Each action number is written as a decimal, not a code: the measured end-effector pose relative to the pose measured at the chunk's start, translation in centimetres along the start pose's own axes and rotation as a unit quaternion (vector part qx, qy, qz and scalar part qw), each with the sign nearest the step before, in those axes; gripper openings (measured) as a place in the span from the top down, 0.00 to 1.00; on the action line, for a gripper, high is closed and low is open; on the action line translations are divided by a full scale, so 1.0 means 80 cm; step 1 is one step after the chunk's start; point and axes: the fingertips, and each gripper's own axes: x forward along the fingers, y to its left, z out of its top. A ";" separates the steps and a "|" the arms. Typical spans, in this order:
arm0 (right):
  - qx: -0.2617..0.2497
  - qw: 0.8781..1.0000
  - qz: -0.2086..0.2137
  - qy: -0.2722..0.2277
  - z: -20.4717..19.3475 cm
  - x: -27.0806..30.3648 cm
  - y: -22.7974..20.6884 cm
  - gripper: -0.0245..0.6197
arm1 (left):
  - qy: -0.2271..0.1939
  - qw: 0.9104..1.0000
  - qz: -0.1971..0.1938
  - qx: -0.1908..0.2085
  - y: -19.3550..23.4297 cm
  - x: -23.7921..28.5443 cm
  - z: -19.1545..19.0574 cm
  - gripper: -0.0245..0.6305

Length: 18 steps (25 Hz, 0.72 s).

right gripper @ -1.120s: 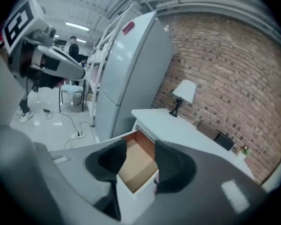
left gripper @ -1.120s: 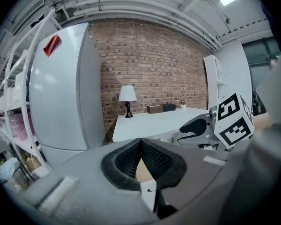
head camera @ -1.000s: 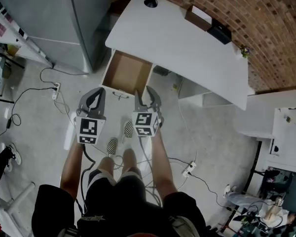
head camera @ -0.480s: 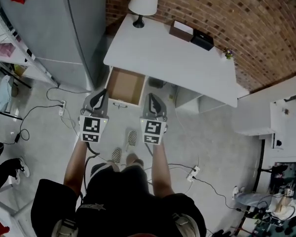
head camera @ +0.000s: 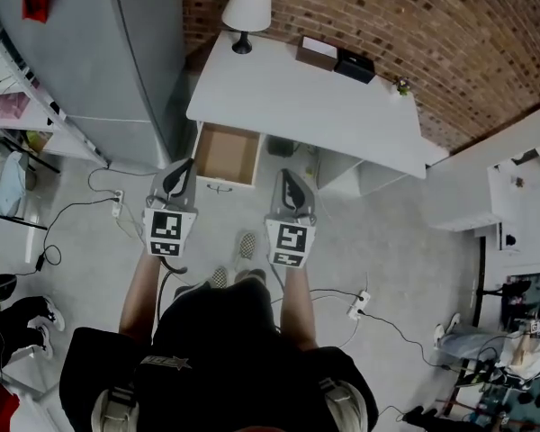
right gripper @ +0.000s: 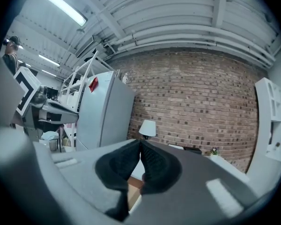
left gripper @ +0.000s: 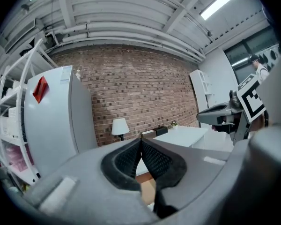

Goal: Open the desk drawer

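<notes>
the desk drawer (head camera: 225,155) stands pulled out (brown inside, empty) under the white desk's (head camera: 306,106) left end.

The pulled-out drawer (head camera: 226,154) juts from the desk (head camera: 324,115) over the floor (head camera: 378,232); the fridge (head camera: 90,52) closes in its left side; above and right of it lie open

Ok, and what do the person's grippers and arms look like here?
Both the left gripper and right gripper are grey tapering shells with black ribbed pads and a white cube of black square markers behind. The person wears a black short-sleeved top.
</notes>
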 end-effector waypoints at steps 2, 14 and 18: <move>0.001 1.000 -0.006 -0.004 0.002 -0.010 0.003 0.95 | 0.000 1.000 0.000 0.001 0.002 -0.009 -0.003 0.95; -0.003 1.000 -0.008 -0.001 -0.008 -0.026 0.003 0.95 | -0.002 1.000 0.011 0.000 0.008 -0.029 -0.003 0.95; 0.000 1.000 -0.011 -0.008 -0.001 -0.027 0.000 0.95 | -0.005 1.000 0.012 0.000 0.009 -0.030 0.001 0.95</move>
